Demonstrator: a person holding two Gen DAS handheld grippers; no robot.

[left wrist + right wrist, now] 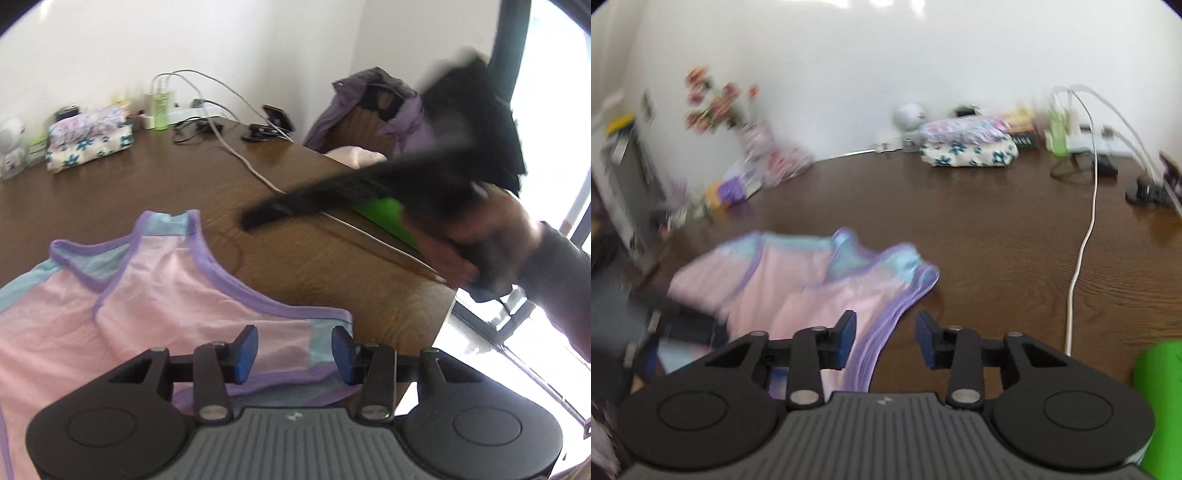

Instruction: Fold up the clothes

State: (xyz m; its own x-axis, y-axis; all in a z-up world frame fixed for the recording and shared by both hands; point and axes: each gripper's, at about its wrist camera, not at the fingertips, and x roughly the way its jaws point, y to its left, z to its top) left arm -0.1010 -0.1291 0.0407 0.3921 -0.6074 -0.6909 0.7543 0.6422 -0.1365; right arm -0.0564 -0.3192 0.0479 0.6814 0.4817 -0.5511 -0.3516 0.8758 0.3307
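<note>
A pink sleeveless top [155, 295] with purple trim and light-blue panels lies on the brown wooden table [314, 258]. My left gripper [294, 350] is open and empty, its blue pads over the top's near right corner. The right gripper shows in the left wrist view as a blurred black shape [332, 195] held by a hand above the table, to the right of the top. In the right wrist view the same top [798, 291] lies partly folded and blurred. My right gripper [885, 341] is open and empty over the top's purple right edge.
A stack of folded floral clothes [88, 140] sits at the table's back, also in the right wrist view [967, 144]. A white cable [1086, 236] runs across the table. A chair with a purple jacket [388, 107] stands beyond the table. A green object [1160, 373] lies near right.
</note>
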